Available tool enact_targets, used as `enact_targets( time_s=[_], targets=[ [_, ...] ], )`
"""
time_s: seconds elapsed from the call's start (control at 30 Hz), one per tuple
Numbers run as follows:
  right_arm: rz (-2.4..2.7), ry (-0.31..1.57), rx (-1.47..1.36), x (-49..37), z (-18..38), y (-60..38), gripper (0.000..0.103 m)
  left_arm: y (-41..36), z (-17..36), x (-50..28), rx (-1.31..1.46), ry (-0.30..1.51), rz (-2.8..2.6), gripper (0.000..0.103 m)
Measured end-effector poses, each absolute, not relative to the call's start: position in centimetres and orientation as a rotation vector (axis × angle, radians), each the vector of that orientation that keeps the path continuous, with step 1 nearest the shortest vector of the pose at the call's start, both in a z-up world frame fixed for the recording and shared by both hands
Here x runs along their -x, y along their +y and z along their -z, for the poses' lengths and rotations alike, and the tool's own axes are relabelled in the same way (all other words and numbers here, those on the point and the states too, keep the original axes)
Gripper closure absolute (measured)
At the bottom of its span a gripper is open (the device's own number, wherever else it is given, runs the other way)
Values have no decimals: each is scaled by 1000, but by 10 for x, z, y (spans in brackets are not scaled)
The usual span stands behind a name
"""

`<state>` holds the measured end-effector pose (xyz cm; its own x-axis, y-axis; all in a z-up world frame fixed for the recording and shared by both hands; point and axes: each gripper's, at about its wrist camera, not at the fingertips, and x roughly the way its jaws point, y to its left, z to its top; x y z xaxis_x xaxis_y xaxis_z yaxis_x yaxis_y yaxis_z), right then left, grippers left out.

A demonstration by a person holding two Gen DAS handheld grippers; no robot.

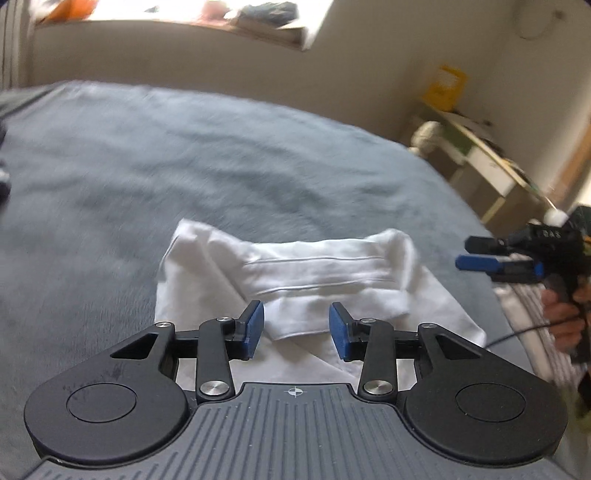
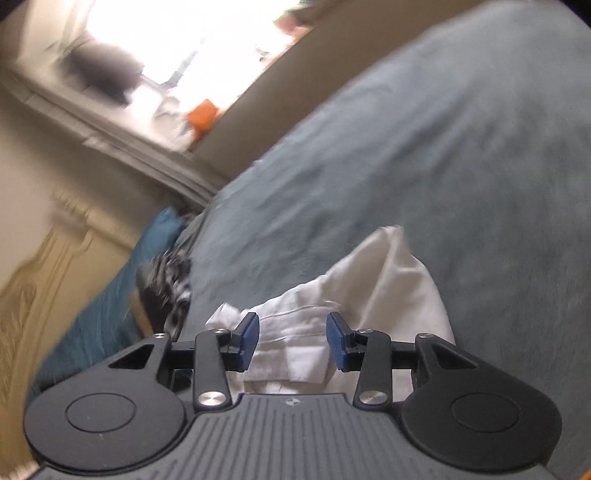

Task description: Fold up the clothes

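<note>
A white garment (image 1: 295, 280) lies folded into a compact bundle on the grey-blue bed cover (image 1: 184, 166), a hemmed band across its top. My left gripper (image 1: 296, 330) hovers open over its near edge with nothing between the blue pads. The right gripper (image 1: 476, 253) shows at the right edge of the left wrist view, held in a person's hand (image 1: 561, 314), off to the garment's right. In the right wrist view, my right gripper (image 2: 291, 341) is open above the same white garment (image 2: 369, 288), holding nothing; that view is tilted and blurred.
The grey-blue cover (image 2: 443, 147) spreads wide beyond the garment. A black-and-white patterned cloth (image 2: 170, 288) and a teal cover (image 2: 110, 295) lie at the bed's edge. Shelves with clutter (image 1: 480, 155) stand by the right wall. A window sill (image 1: 258, 26) runs behind.
</note>
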<state>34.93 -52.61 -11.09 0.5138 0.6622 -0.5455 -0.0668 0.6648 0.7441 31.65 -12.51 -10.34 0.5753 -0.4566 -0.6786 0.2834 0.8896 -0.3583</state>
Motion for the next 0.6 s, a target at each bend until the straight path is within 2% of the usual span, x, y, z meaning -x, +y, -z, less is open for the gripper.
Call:
enact_targets(
  time_s=[0.23,0.47,0.53,0.6],
  targets=[
    [-376,1059,-707,-398,140,-490,60,-135,124,-355,301,921,292,64],
    [-264,1154,-718,-430,163,-467,62,-143,136,-359,314,933,236,65],
    [-247,1149,-728,-433,167,-466,70,-146,137,-359,308,928,229,65],
    [-239,1127,-724,-435,169,-465,97,-147,138,-359,304,922,224,65]
  ],
)
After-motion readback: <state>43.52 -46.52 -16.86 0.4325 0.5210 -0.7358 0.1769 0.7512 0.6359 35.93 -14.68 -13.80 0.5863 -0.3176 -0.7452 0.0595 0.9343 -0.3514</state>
